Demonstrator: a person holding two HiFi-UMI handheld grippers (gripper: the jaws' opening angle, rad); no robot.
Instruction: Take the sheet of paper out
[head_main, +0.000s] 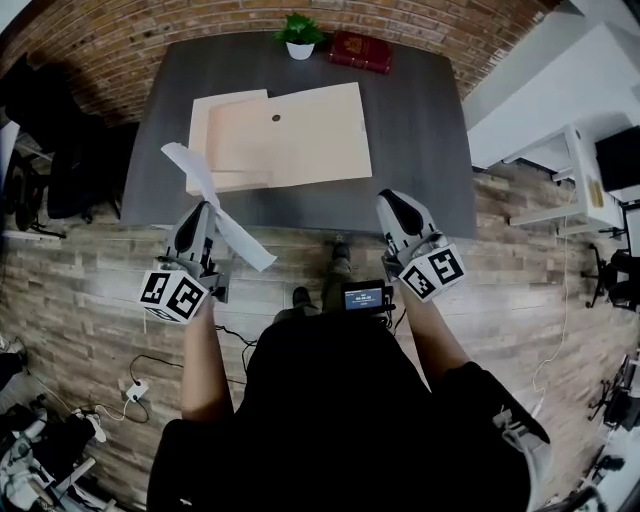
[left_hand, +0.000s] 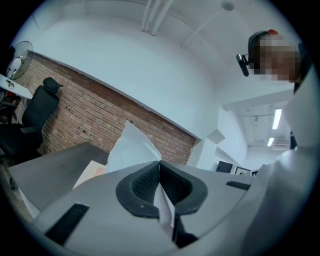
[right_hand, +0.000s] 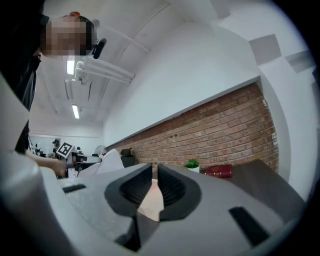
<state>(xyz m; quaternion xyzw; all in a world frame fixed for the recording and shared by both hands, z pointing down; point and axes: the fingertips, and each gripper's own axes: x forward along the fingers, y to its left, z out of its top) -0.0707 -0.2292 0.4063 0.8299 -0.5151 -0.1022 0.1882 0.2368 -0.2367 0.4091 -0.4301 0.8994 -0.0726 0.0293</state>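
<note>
Left hand-held gripper (head_main: 207, 208) clamps sheet of paper (head_main: 185, 160) over wood floor (head_main: 90, 280) near grey desk (head_main: 420, 130); right hand-held gripper (head_main: 392, 200) barely parted, empty

Your white sheet of paper (head_main: 192, 170) is clear of the tan envelope (head_main: 300, 135) (which lies flat on the dark table (head_main: 420, 150), flap open to the left). The curled sheet is pinched mid-length in your left gripper (left_hand: 160, 165), slanting past the table's near edge.

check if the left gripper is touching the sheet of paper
Touching. The left gripper view shows the left gripper shut on the sheet of paper, with the sheet running out between the closed jaws.
</note>
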